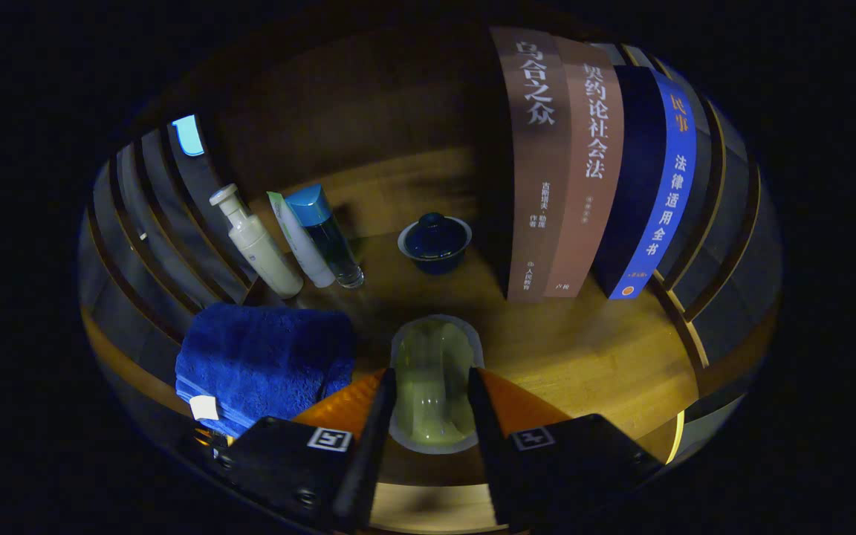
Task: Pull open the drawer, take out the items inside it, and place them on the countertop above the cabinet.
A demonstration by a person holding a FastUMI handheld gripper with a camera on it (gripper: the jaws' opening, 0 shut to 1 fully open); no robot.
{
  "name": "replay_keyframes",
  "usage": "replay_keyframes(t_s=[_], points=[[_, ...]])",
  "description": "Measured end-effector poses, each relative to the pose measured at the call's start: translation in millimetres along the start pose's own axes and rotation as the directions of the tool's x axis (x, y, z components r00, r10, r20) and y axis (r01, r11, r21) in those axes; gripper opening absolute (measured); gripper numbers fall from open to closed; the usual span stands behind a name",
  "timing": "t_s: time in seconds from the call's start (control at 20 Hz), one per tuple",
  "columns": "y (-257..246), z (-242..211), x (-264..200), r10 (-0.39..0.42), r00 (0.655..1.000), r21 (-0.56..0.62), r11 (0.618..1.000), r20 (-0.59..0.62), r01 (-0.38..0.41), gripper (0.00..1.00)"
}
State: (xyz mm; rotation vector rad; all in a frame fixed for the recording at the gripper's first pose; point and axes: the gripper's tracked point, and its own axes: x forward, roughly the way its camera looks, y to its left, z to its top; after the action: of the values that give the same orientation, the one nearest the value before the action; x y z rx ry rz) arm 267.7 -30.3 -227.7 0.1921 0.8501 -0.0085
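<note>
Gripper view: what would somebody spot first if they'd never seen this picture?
Probably the pale translucent cup held between the gripper fingers, low over the wooden countertop. Next, three tall books standing upright beyond the fingers, with a dark lidded bowl beside them. A folded blue towel lies next to the cup, with bottles behind it.

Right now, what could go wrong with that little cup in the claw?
The cup sits between the claw fingers and looks glassy and slick, so it might slip or tip as it is let go. The blue towel lies close beside it and could get nudged. The lidded bowl just beyond could be bumped if the claw pushes forward.
</note>
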Motion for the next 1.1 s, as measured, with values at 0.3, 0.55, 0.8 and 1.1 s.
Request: replay_keyframes(t_s=[0.3,0.55,0.8,1.1], points=[[0.1,-7.4,-11.4,-0.011,0.999,-0.031,0.999,0.038,0.012,1.00],[0.1,-7.6,-47.0,-0.021,0.991,-0.052,0.998,0.129,0.028,1.00],[6.9,-11.1,-117.7,-0.003,0.954,-0.098,0.995,0.300,0.034,1.00],[12.4,-27.0,-226.3,0.007,0.871,-0.122,0.991,0.492,0.061,1.00]])
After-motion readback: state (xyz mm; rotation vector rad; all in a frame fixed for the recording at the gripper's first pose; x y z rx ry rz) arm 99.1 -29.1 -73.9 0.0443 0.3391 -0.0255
